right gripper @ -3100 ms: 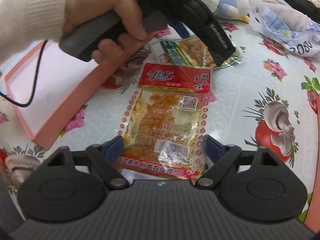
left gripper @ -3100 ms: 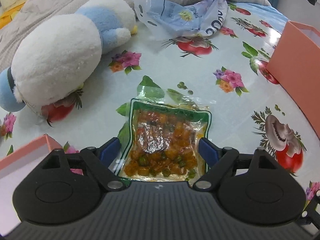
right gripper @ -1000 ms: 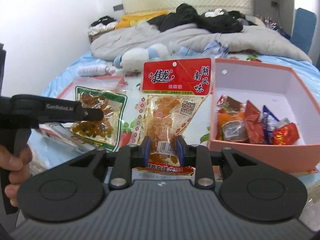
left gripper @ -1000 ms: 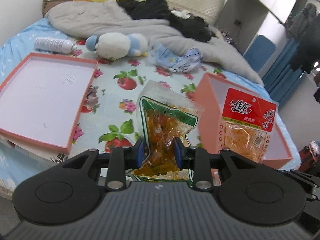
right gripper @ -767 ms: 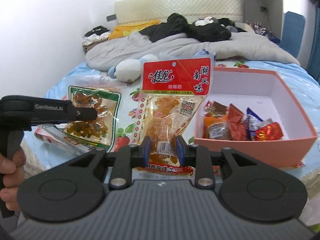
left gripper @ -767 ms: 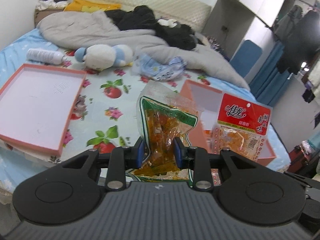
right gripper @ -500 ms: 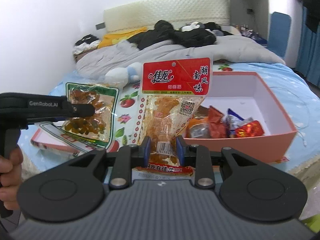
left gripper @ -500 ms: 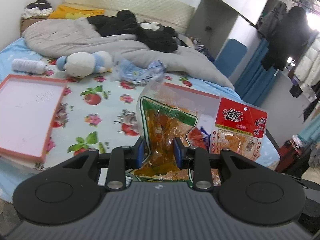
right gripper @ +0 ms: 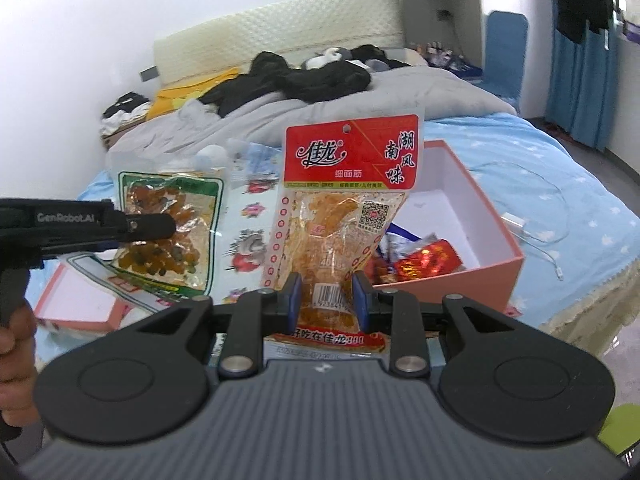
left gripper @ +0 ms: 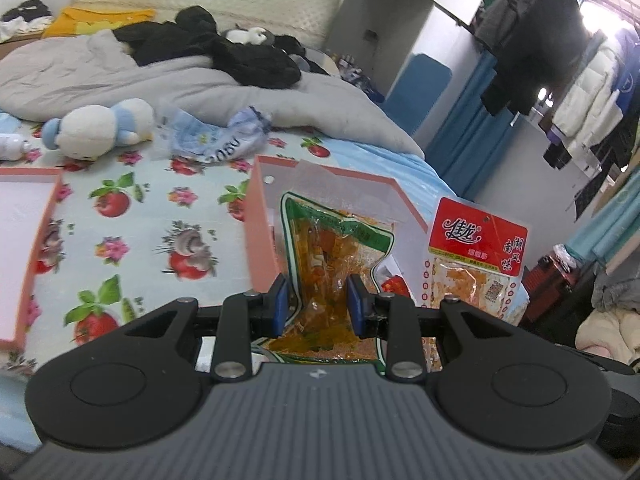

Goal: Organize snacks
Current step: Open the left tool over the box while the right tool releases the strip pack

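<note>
Our left claw is clenched on the green pouch of orange bits, held upright at frame centre before the pink box. In the right view that claw reads "GenRobot.AI" at the left edge. Our right claw grips the red pack low, at centre, left of the box; its header reads "佳龙" and "湖南风味", its foot "好吃在佳龙".

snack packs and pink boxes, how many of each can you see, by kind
Snack packs held up in the air: 2, the green-edged pack and the red-topped pack
Pink boxes: 2, the deep box and the shallow tray
Total: 4
The wrapped snacks inside the deep box are too jumbled to count.
</note>
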Tool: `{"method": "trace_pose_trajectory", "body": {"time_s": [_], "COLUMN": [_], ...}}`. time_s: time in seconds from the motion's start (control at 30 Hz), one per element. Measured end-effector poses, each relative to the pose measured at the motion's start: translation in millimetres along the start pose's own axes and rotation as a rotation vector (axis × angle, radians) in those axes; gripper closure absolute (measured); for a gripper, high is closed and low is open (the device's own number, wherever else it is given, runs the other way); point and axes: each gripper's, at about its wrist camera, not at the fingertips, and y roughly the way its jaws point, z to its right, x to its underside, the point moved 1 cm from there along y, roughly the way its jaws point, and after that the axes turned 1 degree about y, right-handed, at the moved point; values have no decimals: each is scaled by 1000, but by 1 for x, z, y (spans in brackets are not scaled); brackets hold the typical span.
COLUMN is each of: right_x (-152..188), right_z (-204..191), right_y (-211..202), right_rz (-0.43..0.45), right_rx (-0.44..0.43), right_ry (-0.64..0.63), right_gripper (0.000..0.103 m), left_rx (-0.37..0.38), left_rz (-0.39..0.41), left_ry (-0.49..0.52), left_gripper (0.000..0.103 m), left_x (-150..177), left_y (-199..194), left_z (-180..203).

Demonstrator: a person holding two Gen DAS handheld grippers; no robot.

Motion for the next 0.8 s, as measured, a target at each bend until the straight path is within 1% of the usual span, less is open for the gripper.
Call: {"method": "trace_pose_trajectory", "body": {"time_s": [0.2, 0.37, 0.57, 0.8], "right_x": [-11, -28, -46, -55], "right_z": [22, 39, 60, 75], "right_y": [25, 53, 100, 156], "right_rz": [-26, -42, -79, -144], "right_rx": [11, 13, 18, 20], "right_ry": [29, 36, 44, 44], "right_gripper": [73, 73, 73, 72], "left_rx": [15, 17, 26, 36], "left_rz": [-51, -90, -144, -211], "left_ry": [20, 16, 28, 38], "left_gripper": [68, 68, 68, 68], "left_x": [-18, -37, -57, -66], "left_y": [51, 101, 166, 237], "left_z": [7, 7, 3, -6]}}
